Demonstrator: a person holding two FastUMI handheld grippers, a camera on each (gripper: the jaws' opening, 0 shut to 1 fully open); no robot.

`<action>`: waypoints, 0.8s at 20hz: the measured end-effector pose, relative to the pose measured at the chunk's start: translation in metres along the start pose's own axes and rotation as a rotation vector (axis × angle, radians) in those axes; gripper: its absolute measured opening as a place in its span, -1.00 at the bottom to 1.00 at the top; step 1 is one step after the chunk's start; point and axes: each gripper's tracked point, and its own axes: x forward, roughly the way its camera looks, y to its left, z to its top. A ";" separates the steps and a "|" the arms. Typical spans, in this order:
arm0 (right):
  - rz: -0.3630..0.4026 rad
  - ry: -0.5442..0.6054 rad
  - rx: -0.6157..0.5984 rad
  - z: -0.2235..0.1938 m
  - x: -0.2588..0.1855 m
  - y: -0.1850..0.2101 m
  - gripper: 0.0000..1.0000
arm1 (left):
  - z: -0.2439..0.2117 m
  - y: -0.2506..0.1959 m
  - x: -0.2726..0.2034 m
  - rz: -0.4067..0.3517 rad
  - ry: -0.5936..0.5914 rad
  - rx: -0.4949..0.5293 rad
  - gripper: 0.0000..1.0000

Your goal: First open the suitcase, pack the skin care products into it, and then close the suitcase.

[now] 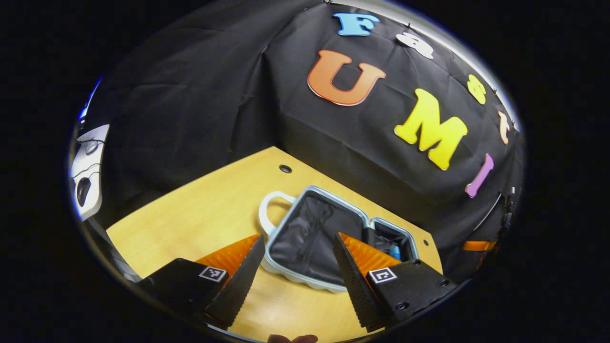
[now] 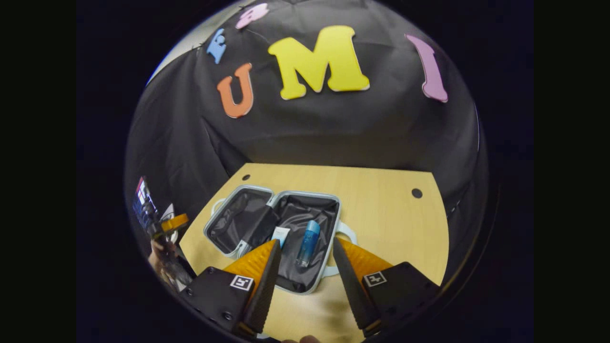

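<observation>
Suitcase point(image 2: 279, 231) lies open ahead of your right gripper point(image 2: 302, 274), bottle point(image 2: 308, 243) and tube point(image 2: 280, 235) inside; both grippers spread wide, empty; closing remains.

Place: I'm in a recording booth.
Walls: black cloth point(image 2: 333, 138) hangs all round me.
Surface: a pale wooden table point(image 2: 381, 209) with round holes.

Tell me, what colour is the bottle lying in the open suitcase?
Blue, the bottle shows best in the right gripper view.
</observation>
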 end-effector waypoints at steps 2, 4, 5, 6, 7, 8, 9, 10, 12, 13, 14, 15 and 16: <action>0.010 -0.001 -0.024 -0.009 -0.015 0.004 0.32 | 0.003 0.018 0.031 0.006 0.024 -0.001 0.85; 0.007 -0.015 -0.053 -0.011 -0.029 0.005 0.32 | 0.001 0.030 0.062 0.019 0.071 -0.015 0.84; 0.017 -0.015 -0.053 -0.013 -0.036 0.008 0.22 | -0.001 0.038 0.075 0.036 0.096 -0.025 0.84; 0.029 -0.005 -0.042 -0.018 -0.041 0.009 0.32 | -0.003 0.045 0.086 0.042 0.113 -0.041 0.84; 0.036 -0.001 -0.021 -0.021 -0.047 0.009 0.22 | -0.004 0.047 0.099 0.042 0.131 -0.061 0.84; 0.032 0.001 -0.005 -0.022 -0.049 0.004 0.32 | -0.007 0.050 0.109 0.041 0.144 -0.075 0.84; 0.017 -0.003 0.009 -0.021 -0.053 -0.002 0.24 | -0.009 0.052 0.117 0.032 0.159 -0.081 0.82; 0.000 -0.009 0.020 -0.020 -0.058 -0.008 0.32 | -0.013 0.057 0.127 0.044 0.178 -0.079 0.81; -0.031 -0.021 0.043 -0.019 -0.065 -0.019 0.32 | -0.024 0.064 0.142 0.071 0.233 -0.078 0.77; -0.050 -0.026 0.051 -0.018 -0.067 -0.025 0.32 | -0.028 0.067 0.148 0.080 0.257 -0.078 0.77; -0.069 -0.026 0.061 -0.019 -0.068 -0.031 0.32 | -0.031 0.070 0.153 0.085 0.276 -0.077 0.72; -0.085 -0.025 0.077 -0.020 -0.068 -0.037 0.32 | -0.034 0.071 0.158 0.090 0.294 -0.079 0.65; -0.093 -0.020 0.096 -0.022 -0.068 -0.041 0.22 | -0.037 0.071 0.163 0.097 0.310 -0.081 0.49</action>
